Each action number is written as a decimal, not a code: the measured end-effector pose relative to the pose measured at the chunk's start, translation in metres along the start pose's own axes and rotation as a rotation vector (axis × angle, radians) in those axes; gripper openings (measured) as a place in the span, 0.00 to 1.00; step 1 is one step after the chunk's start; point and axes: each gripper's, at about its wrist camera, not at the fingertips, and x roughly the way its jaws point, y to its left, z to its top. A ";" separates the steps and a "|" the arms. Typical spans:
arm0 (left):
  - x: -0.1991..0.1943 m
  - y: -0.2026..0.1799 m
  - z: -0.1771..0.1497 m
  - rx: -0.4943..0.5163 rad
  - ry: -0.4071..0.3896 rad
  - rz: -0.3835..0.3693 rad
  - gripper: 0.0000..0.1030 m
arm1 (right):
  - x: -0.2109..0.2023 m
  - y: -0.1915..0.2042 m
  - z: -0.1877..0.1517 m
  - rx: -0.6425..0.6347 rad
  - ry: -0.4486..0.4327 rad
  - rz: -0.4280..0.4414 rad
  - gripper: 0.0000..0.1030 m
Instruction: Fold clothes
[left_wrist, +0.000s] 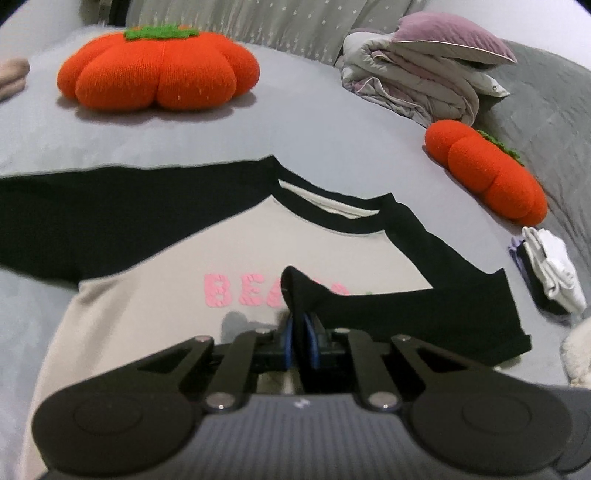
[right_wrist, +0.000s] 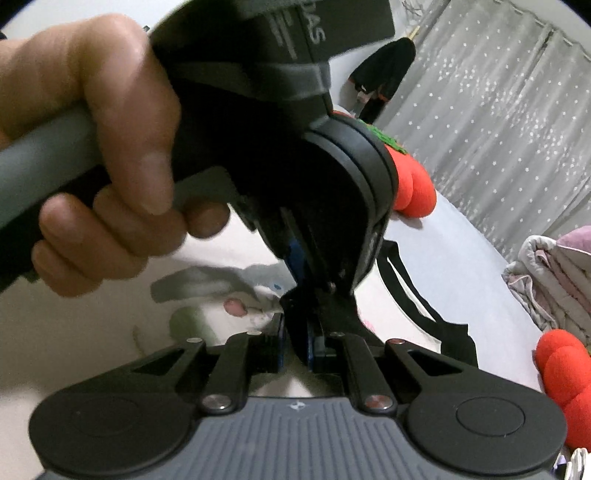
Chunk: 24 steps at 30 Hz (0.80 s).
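Left gripper (left_wrist: 300, 325) and right gripper (right_wrist: 295, 343) both clenched on black cotton sleeve (left_wrist: 406, 306); pink lettering (left_wrist: 236, 291) beyond partly hidden.

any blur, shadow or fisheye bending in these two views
Left wrist view: the black-sleeved grey T-shirt has smeared edges, and the grey bedsheet bows like a dome. Right wrist view: the hand is soft with blur, and a grey shadow falls on the cloth beneath it.

Right gripper (right_wrist: 295, 332), jaws closed on a fold of black sleeve (right_wrist: 328, 310). Directly ahead, a hand (right_wrist: 103, 158) grips the left gripper (right_wrist: 295, 258), pinching the same fabric. Orange pumpkin cushions (right_wrist: 561, 376) rest on the bed (right_wrist: 461, 251).
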 end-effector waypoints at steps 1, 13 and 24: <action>-0.001 -0.001 0.000 0.007 -0.005 0.006 0.09 | 0.001 -0.001 -0.001 0.002 0.004 -0.004 0.09; -0.020 0.001 0.014 0.065 -0.092 0.058 0.09 | 0.012 -0.005 -0.006 0.020 0.064 -0.086 0.10; -0.044 0.043 0.046 -0.023 -0.205 0.104 0.08 | 0.018 -0.011 -0.010 0.049 0.115 -0.183 0.15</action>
